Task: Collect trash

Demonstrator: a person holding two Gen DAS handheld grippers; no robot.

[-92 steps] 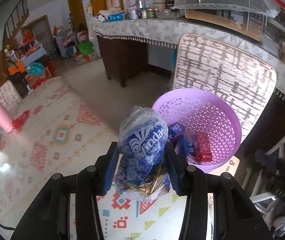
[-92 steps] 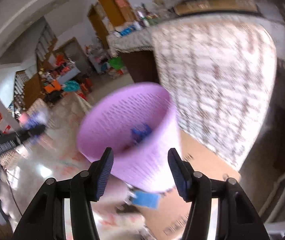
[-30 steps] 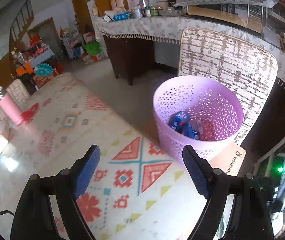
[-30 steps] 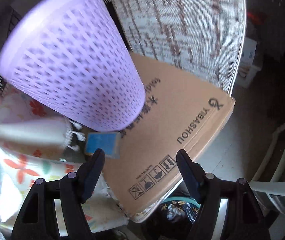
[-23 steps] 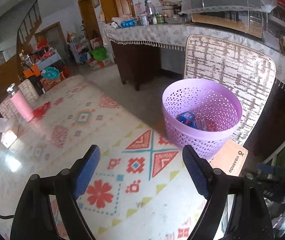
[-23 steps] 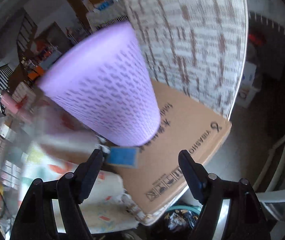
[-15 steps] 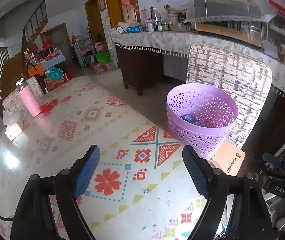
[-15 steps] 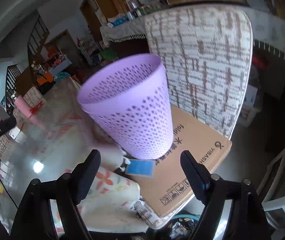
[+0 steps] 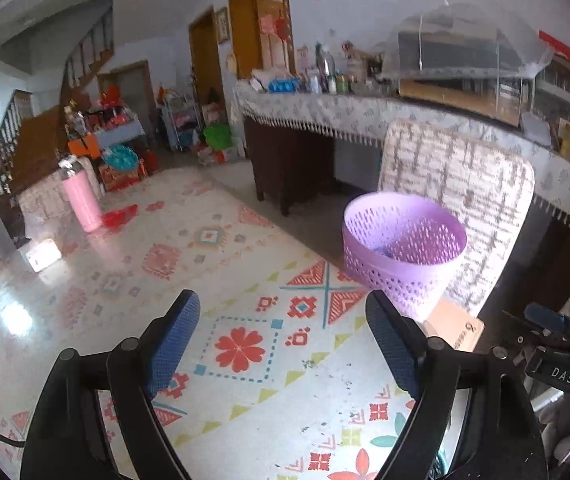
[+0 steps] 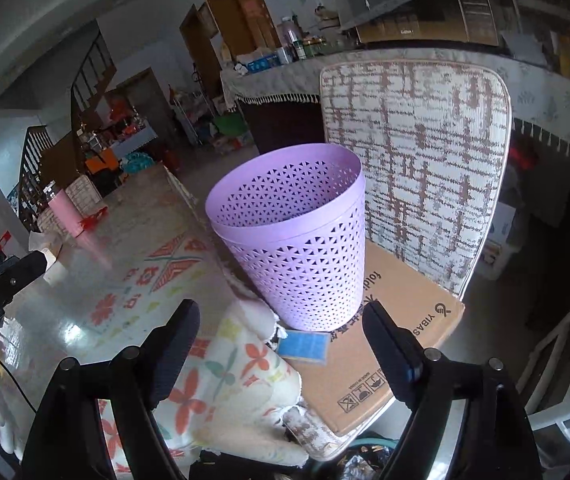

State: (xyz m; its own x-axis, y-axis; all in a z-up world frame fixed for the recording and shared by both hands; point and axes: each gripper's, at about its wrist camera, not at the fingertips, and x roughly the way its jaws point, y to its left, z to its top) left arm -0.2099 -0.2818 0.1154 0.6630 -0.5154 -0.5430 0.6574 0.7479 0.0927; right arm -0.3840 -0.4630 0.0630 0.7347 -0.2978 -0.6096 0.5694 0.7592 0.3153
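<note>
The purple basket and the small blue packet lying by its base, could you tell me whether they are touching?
Cannot tell. In the right wrist view the blue packet lies right below the base of the purple basket on the cardboard box, but no clear contact or gap shows.

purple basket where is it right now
The purple basket stands centre frame in the right wrist view, on a flattened cardboard box, in front of the patterned cushion. In the left wrist view it is right of centre.

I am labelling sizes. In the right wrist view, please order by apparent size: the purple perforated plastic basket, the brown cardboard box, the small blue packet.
1. Purple perforated plastic basket
2. Brown cardboard box, partly hidden beneath the basket, so its rank against it is unsure
3. Small blue packet
</note>
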